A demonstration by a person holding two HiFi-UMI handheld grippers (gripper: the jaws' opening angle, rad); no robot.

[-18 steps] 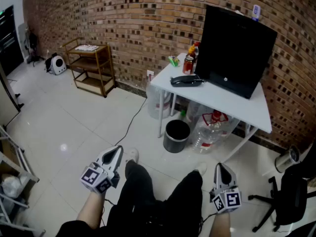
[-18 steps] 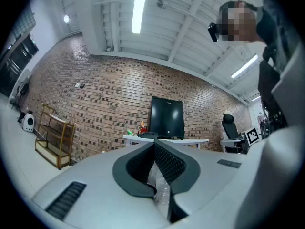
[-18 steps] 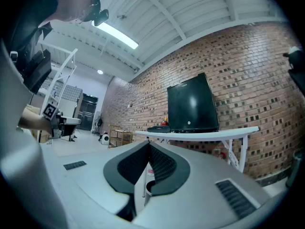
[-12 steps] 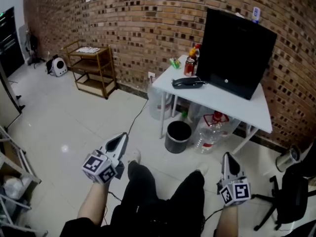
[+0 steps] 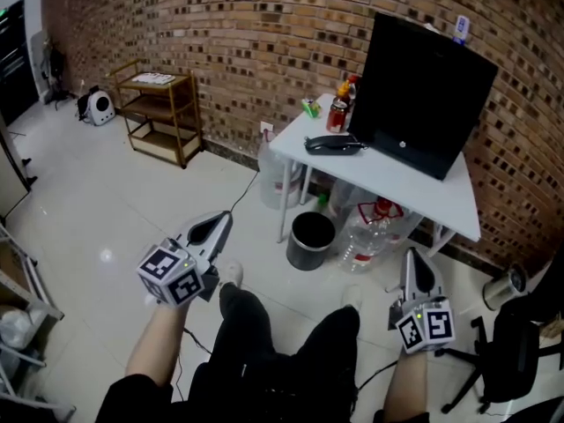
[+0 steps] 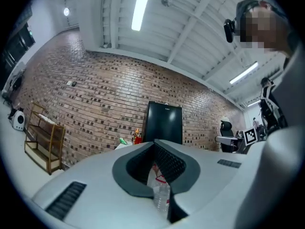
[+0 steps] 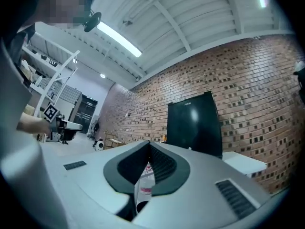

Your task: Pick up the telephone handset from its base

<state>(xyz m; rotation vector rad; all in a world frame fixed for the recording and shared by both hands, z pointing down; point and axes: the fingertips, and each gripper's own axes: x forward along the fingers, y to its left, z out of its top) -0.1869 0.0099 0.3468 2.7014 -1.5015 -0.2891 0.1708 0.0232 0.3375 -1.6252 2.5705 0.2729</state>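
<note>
The black telephone point(image 5: 333, 144), its handset lying on the base, sits at the left end of the white table point(image 5: 414, 192) against the brick wall. Both grippers are far short of it, held out above the person's legs. My left gripper point(image 5: 224, 219) points toward the table, jaws shut with nothing between them. My right gripper point(image 5: 412, 256) is shut and empty too, below the table's right end. In the left gripper view the closed jaws point(image 6: 153, 143) hide the telephone, as do the closed jaws point(image 7: 148, 143) in the right gripper view.
A big black monitor point(image 5: 425, 91) stands on the table behind the phone, with sauce bottles point(image 5: 338, 108) to its left. Under the table are a black bin point(image 5: 310, 241) and large water bottles point(image 5: 374, 229). A wooden shelf cart point(image 5: 159, 117) stands left; an office chair point(image 5: 515, 346) right.
Both grippers have come up and forward toward the table, the left more than the right. Their jaws stayed shut. The telephone has not moved.
</note>
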